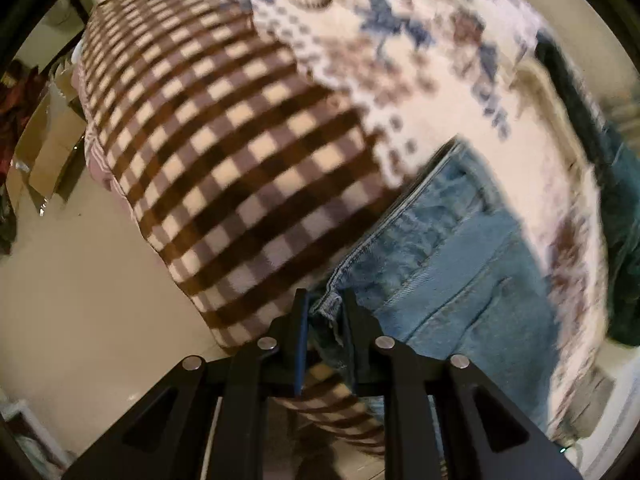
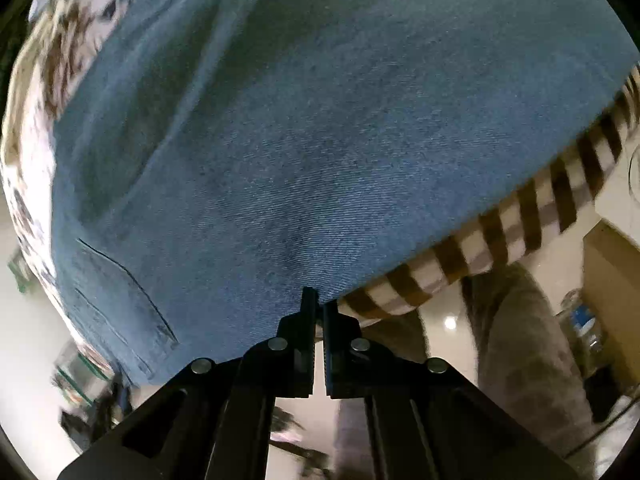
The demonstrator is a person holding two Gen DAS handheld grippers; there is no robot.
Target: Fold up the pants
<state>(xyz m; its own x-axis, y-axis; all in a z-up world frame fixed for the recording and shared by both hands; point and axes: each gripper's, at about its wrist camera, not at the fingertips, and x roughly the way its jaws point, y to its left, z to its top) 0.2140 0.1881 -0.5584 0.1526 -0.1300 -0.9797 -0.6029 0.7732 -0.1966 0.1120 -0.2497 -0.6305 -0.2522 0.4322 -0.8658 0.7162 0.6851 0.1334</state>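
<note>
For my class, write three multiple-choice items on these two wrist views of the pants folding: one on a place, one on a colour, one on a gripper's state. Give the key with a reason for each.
1. Where do the jeans lie?
A. On the floor tiles
B. On a checked blanket and a patterned cover
C. In a cardboard box

2. What colour are the blanket's checks?
A. Brown and cream
B. Red and black
C. Green and white

3. How does the left gripper stand?
A. Wide open above the cloth
B. Shut with nothing in it
C. Shut on a hem of the jeans

Key:
1 B: in the left wrist view the denim rests across both fabrics.
2 A: dark brown squares alternate with cream ones.
3 C: frayed denim edge sits pinched between its fingers.
</note>
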